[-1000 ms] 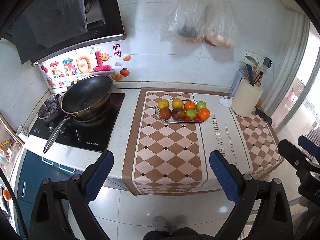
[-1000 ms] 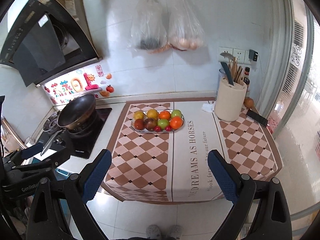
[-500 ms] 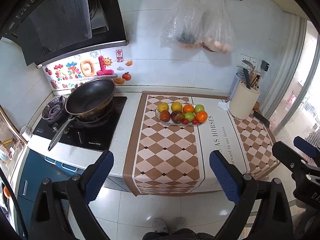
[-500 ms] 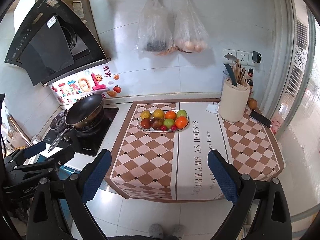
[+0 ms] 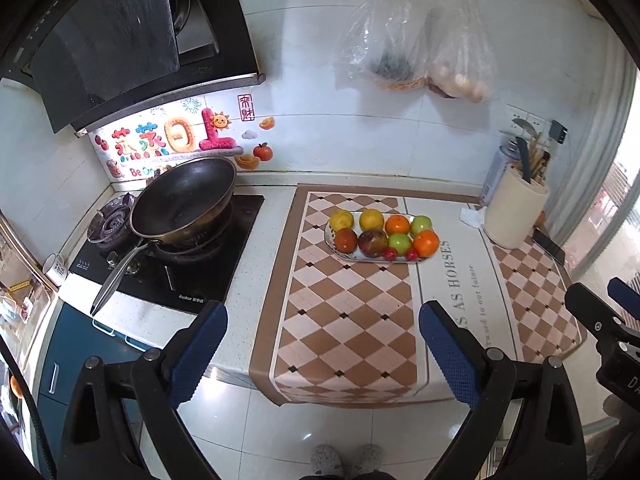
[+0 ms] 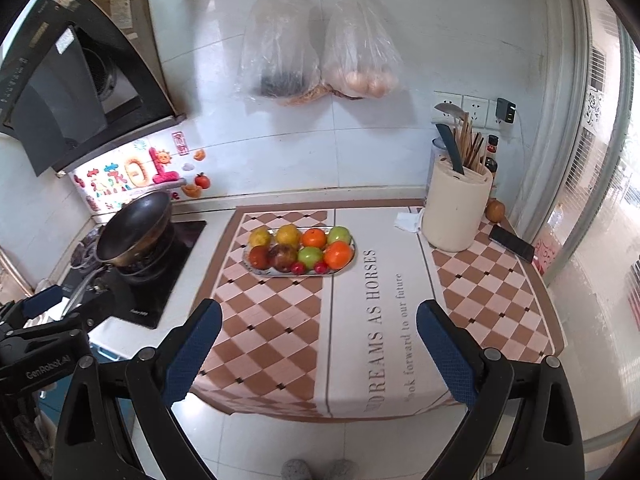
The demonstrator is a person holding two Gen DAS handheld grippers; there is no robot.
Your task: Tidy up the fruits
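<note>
An oval plate [image 5: 330, 243] [image 6: 349, 263] sits on the checkered mat on the counter, filled with several fruits: yellow ones at the back left, oranges [image 5: 425, 243] [image 6: 338, 254], green apples [image 5: 400, 242] [image 6: 310, 256], dark red fruits [image 5: 372, 243] and small red ones at the front. My left gripper [image 5: 323, 354] is open and empty, held off the counter's front edge over the floor. My right gripper [image 6: 318, 350] is open and empty, also in front of the counter. Each gripper shows at the edge of the other's view.
A black wok [image 5: 184, 198] [image 6: 134, 230] sits on the stove at the left. A cream utensil holder [image 5: 514, 214] [image 6: 456, 208] and a phone [image 6: 512, 243] stand at the right. Two plastic bags [image 6: 316, 48] hang on the wall above. A range hood [image 5: 120, 32] is at upper left.
Both grippers have risen and pulled back a little, so the counter and plate sit lower and smaller in view. Both stay open and empty.
</note>
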